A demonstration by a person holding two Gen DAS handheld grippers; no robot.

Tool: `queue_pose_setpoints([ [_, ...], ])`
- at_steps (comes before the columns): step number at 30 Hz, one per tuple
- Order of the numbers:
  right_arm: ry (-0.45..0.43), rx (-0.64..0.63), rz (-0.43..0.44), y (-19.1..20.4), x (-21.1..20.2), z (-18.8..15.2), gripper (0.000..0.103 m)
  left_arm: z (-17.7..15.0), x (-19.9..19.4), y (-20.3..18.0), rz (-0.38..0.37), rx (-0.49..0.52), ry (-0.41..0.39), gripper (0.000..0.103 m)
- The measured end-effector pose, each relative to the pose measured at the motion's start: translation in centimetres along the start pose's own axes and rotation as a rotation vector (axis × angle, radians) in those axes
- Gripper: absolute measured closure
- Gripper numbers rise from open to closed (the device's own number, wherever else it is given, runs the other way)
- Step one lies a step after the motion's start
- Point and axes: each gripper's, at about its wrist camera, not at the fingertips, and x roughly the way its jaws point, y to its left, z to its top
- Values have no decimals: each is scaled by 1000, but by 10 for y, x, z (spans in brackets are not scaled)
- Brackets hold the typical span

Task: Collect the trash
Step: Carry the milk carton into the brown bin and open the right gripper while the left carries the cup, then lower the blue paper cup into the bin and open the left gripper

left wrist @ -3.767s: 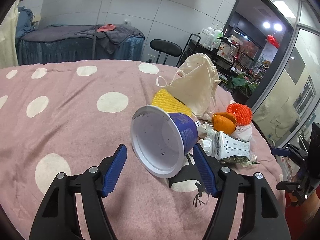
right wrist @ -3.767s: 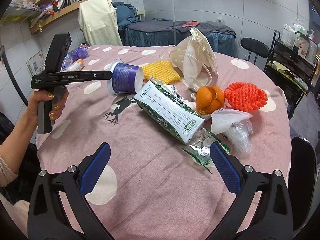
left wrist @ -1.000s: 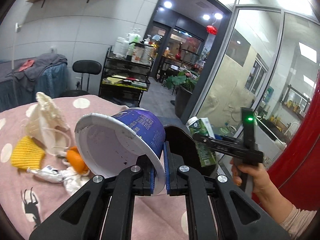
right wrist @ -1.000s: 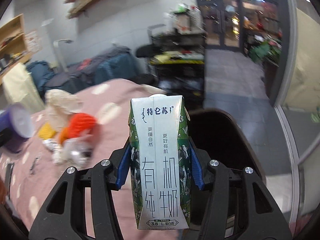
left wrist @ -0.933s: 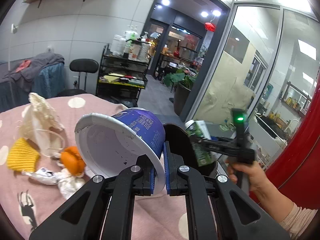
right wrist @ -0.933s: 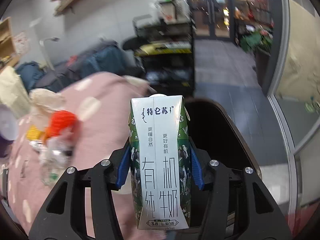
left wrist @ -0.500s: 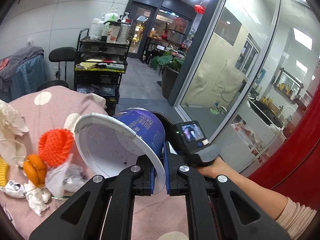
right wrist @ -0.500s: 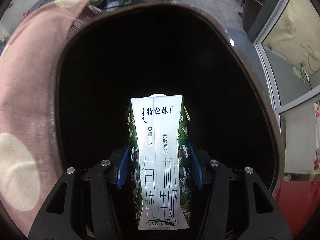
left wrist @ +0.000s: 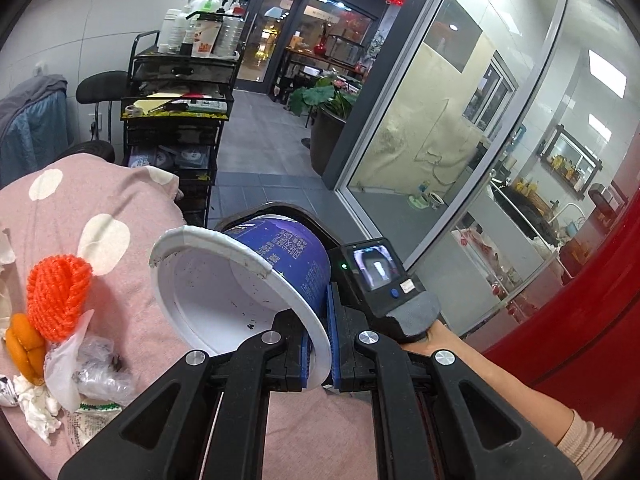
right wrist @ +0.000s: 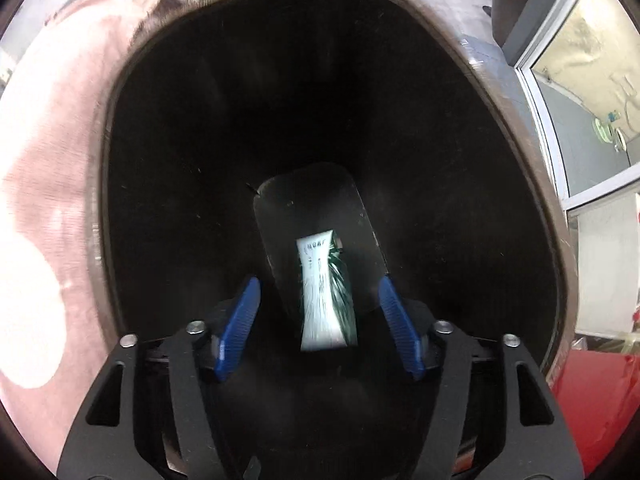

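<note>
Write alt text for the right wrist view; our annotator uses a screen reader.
A blurred green-and-white milk carton drops into a black trash bin, clear of the right gripper, whose blue pads have just been opening. The bin's rim fills the frame, beside a pink polka-dot tablecloth.

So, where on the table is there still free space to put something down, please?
The pink tablecloth is bare between the orange foam net and the far table edge, and in front of the left gripper holding the blue cup. It is crowded at the left edge: the net, orange peel, plastic wrap and tissue.
</note>
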Motion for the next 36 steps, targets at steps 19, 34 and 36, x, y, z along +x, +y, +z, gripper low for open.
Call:
queue_pose_setpoints([
  [19, -429, 205, -29, -37, -123, -133, 28, 24, 80, -37, -48, 36, 145, 95],
  [34, -531, 247, -44, -40, -150, -203, 23, 5, 140, -55, 54, 171, 358, 95],
  [36, -545, 261, -43, -41, -153, -210, 23, 2, 145, -56, 86, 206, 376, 95],
])
